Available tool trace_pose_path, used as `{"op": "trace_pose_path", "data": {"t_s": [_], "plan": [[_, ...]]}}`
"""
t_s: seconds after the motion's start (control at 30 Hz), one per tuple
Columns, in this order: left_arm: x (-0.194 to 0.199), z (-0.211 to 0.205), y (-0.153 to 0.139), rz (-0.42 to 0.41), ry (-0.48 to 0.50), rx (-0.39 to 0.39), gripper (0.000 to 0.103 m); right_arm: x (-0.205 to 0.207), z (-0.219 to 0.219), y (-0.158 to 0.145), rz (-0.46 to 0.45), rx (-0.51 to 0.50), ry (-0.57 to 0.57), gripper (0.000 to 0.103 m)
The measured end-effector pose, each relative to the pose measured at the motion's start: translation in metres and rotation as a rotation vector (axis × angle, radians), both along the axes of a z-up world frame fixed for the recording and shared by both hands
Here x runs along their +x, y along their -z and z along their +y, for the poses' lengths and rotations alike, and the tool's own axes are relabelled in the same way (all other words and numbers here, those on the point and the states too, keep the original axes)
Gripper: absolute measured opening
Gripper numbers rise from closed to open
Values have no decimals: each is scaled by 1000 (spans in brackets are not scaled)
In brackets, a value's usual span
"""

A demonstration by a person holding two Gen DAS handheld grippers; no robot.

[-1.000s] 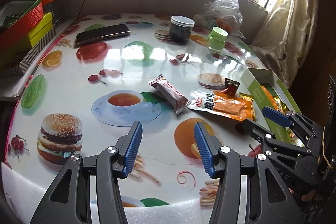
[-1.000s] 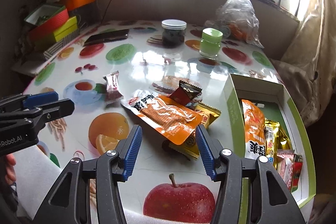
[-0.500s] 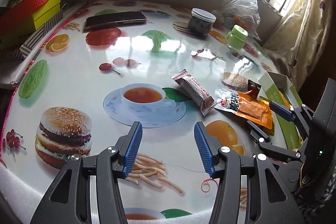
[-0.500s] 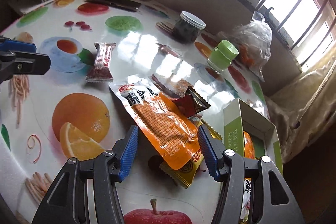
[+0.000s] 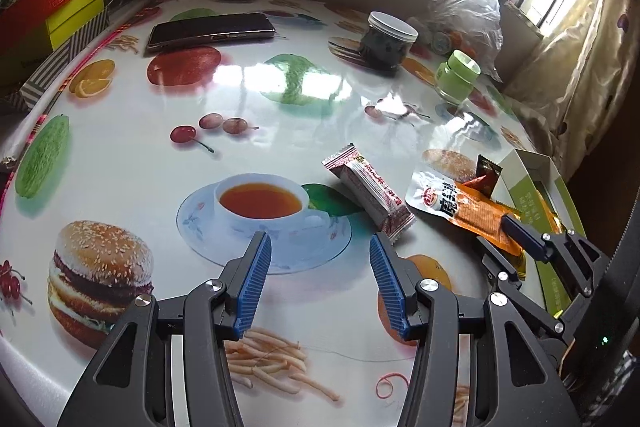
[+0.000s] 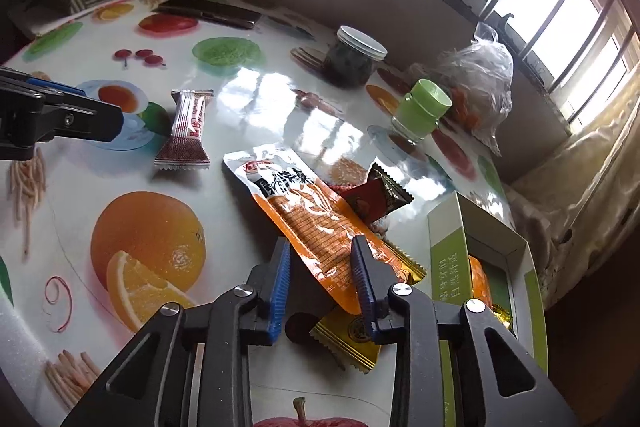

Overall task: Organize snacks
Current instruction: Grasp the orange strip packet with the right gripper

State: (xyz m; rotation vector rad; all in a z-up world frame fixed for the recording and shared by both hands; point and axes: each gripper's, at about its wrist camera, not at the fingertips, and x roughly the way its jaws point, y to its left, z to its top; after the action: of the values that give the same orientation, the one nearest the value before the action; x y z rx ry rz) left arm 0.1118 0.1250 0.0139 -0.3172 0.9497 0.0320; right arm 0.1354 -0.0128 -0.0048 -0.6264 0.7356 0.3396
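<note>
Right gripper (image 6: 320, 283) straddles the orange snack packet (image 6: 316, 223) lying on the worktop (image 6: 224, 115), fingers narrowed around it but seemingly not pinching, ready to carry it to the green box (image 6: 448, 259). Left gripper (image 5: 318, 287) hangs wide open, empty.

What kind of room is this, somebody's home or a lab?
Most likely a home, perhaps a dining corner by a window. The table wears a glossy food-print cover, a curtain hangs beside barred windows, and everyday clutter sits around: a phone, a jar and stacked gift boxes.
</note>
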Motion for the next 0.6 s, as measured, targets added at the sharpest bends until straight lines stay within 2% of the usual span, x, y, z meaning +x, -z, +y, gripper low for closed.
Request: {"op": "trace_pose_path", "data": {"t_s": [0.13,0.23,0.33,0.47,0.6], "plan": [[11,0,2,10,-4,-23,53,-3,-3,-6,-19,29,15,19],[21,-4,5,24,15,-81,53,-4,-5,-9,-20,49,25,19],[30,-10,5,28,10,-73,53,-7,-8,-13,-24,71,30,16],[43,-15,6,34,29,-94,53,-8,-13,-19,-25,110,44,14],[49,-17,11,48,4,-114,53,-8,-19,-22,-14,154,61,14]]}}
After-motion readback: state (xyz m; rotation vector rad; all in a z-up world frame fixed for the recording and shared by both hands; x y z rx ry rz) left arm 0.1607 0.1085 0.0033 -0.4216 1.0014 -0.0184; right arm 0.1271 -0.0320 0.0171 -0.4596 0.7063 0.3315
